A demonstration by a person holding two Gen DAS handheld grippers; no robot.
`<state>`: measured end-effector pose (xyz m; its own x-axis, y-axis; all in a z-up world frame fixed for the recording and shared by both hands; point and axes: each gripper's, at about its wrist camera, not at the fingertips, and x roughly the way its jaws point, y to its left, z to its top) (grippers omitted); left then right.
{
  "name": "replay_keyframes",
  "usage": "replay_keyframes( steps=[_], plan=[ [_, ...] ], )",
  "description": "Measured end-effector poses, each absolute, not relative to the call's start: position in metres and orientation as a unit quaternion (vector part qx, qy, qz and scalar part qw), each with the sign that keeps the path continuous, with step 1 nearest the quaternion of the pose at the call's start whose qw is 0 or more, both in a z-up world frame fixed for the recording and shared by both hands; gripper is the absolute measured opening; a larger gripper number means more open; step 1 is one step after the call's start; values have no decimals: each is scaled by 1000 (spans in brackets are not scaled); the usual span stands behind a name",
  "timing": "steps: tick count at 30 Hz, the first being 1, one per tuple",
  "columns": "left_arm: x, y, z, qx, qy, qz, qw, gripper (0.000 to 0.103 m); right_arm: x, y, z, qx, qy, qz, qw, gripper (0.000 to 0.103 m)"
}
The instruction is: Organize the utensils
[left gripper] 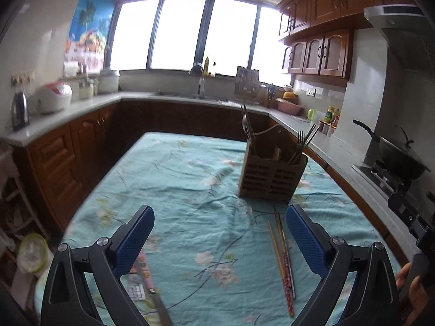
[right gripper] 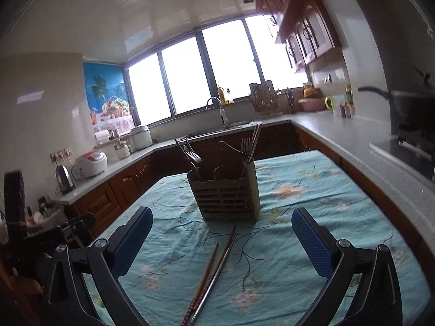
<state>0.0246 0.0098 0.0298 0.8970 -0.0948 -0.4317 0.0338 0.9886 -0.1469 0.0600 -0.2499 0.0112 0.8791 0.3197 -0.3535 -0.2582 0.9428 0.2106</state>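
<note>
A brown slatted utensil holder (left gripper: pixel 272 175) (right gripper: pixel 227 195) stands on the table with the turquoise flowered cloth (left gripper: pixel 176 179) (right gripper: pixel 299 217). Forks, a spoon and chopsticks stick up out of it. A few chopsticks (left gripper: pixel 282 258) (right gripper: pixel 214 271) lie loose on the cloth in front of the holder. A knife with a pink patterned handle (left gripper: pixel 148 277) lies under the left gripper's left finger. My left gripper (left gripper: pixel 220 233) is open above the cloth, the chopsticks just inside its right finger. My right gripper (right gripper: pixel 223 239) is open too, the chopsticks lying between its fingers below it.
Kitchen counters (left gripper: pixel 81 108) (right gripper: pixel 339 127) wrap round the table on three sides, with a kettle (left gripper: pixel 19 111), a rice cooker (left gripper: pixel 54 96), a sink tap (left gripper: pixel 197 73) and a wok on the stove (left gripper: pixel 399 157). A person's hand holding the other gripper (left gripper: pixel 410 279) is at the right edge.
</note>
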Motion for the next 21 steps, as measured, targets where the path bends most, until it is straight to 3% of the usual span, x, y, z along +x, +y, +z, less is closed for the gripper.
replay_keyframes(
  steps=[9, 21],
  plan=[
    [-2, -13, 20, -9, 208, -7, 978, 102, 25, -239, 19, 1, 135, 129, 982, 103],
    [-4, -24, 5, 2, 183, 11, 983, 102, 30, -241, -15, 20, 157, 120, 980, 103]
  ],
)
